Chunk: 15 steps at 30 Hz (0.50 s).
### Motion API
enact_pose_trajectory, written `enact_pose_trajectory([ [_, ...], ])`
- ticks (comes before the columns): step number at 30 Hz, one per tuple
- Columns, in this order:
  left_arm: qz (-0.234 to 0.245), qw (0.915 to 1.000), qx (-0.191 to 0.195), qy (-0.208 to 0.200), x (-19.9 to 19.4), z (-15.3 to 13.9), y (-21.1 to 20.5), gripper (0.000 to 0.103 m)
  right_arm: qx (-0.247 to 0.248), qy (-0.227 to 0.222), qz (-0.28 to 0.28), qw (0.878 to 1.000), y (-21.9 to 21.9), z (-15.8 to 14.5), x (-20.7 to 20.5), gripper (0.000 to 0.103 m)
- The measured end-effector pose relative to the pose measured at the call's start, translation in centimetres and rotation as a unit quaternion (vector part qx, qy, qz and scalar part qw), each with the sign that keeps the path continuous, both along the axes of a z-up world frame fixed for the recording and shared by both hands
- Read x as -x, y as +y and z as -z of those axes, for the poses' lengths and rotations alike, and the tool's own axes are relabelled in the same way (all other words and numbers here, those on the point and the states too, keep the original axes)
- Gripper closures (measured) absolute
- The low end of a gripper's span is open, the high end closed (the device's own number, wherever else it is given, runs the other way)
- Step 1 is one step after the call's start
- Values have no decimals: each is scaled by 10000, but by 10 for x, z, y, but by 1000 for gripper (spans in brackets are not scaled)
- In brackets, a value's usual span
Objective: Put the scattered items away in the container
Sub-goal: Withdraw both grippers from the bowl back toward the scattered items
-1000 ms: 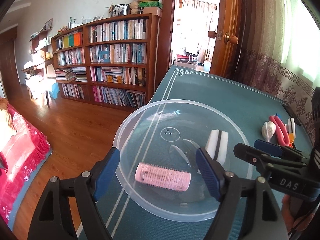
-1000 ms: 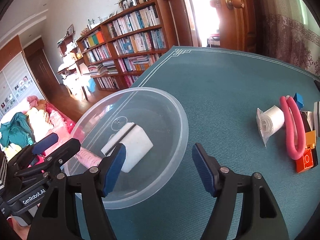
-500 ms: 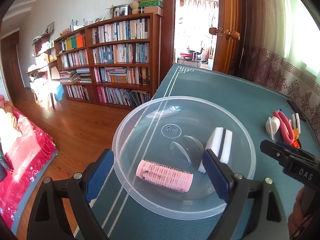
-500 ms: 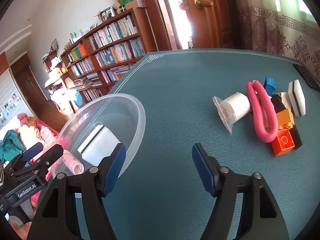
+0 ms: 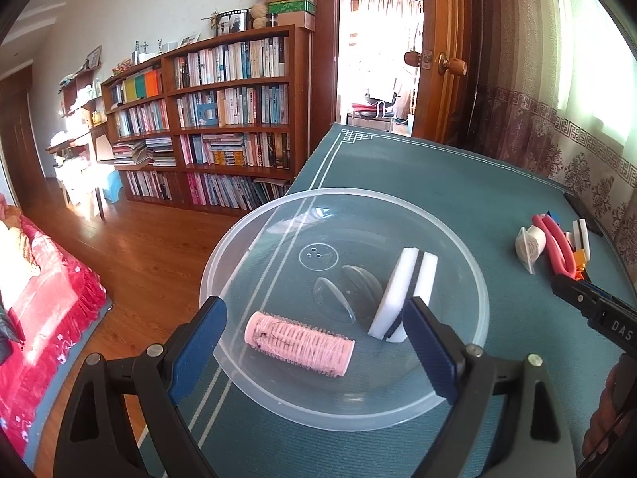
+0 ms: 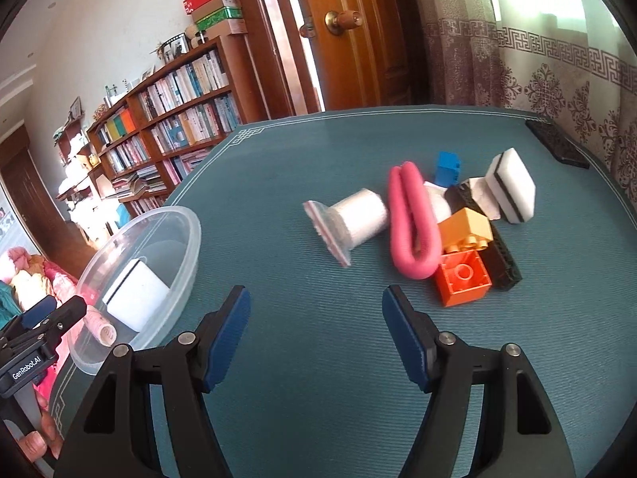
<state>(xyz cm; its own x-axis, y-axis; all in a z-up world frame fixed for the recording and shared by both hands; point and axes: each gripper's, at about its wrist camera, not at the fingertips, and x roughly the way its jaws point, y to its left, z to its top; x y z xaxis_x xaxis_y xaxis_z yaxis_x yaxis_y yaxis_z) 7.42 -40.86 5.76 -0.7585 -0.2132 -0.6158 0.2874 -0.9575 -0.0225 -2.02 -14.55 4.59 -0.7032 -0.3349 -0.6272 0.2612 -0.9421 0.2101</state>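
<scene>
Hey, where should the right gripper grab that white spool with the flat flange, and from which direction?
Grip the white spool across its round barrel, coming from above with the open right gripper. It lies on its side, flange end toward the clear plastic bowl, and the looped pink foam roller crowds its other end.

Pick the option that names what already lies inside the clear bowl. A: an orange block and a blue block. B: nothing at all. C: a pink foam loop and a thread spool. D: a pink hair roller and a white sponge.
D: the pink hair roller and the white sponge lie in the clear bowl; the blocks are out on the table.
</scene>
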Motion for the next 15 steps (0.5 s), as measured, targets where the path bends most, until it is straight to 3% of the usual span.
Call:
enact_pose_trajectory([
  [15,595,9981,158,-18,15,-7,57,11,-439,12,800,9958,104,0,8,31],
])
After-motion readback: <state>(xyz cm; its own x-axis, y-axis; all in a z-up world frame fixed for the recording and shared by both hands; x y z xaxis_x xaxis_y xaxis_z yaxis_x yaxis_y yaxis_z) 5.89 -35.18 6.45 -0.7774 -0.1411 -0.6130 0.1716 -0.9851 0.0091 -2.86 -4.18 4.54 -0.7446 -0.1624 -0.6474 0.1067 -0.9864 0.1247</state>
